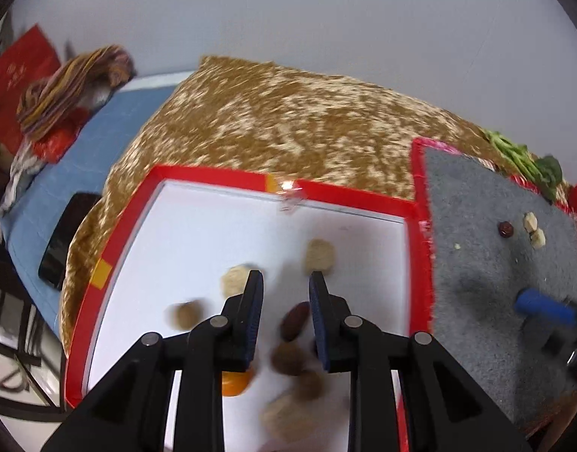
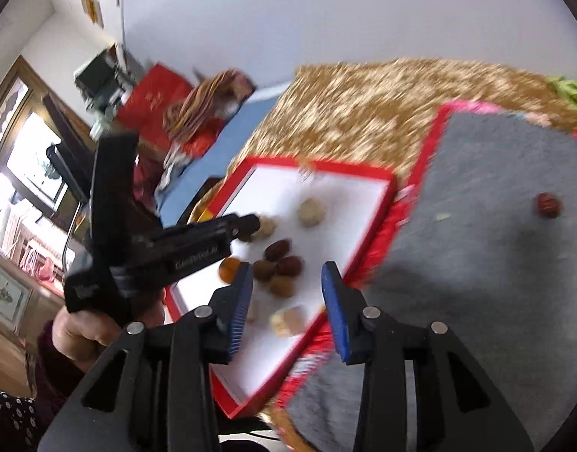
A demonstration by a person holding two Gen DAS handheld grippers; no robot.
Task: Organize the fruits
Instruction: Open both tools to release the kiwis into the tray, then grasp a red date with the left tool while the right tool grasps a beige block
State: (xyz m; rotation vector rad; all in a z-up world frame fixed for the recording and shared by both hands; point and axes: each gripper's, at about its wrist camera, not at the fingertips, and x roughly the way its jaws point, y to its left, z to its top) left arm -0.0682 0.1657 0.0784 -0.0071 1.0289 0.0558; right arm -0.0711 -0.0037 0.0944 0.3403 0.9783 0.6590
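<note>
A red-rimmed white tray [image 1: 220, 173] holds several fruits: pale lumps [image 1: 319, 256], brown round ones [image 1: 288, 358], a dark red date [image 1: 296, 320] and an orange piece [image 1: 235, 382]. My left gripper [image 1: 286, 277] hangs over them with its jaws a little apart; the date lies on the tray below the gap, not pinched. On the grey felt mat [image 1: 476, 226] beside the tray lie a small red date [image 1: 505, 229] and two pale pieces [image 1: 530, 222]. My right gripper [image 2: 287, 265] is open and holds nothing, above the tray's [image 2: 363, 169] near edge by the mat [image 2: 476, 263].
Tray and mat rest on a brown mottled cloth [image 1: 288, 113]. Left of it, a blue surface [image 1: 100, 158] carries a black phone [image 1: 66, 241], a striped bundle [image 1: 69, 86] and a red box [image 1: 20, 75]. Green leaves [image 1: 522, 158] lie behind the mat. A hand [image 2: 81, 335] holds the left gripper.
</note>
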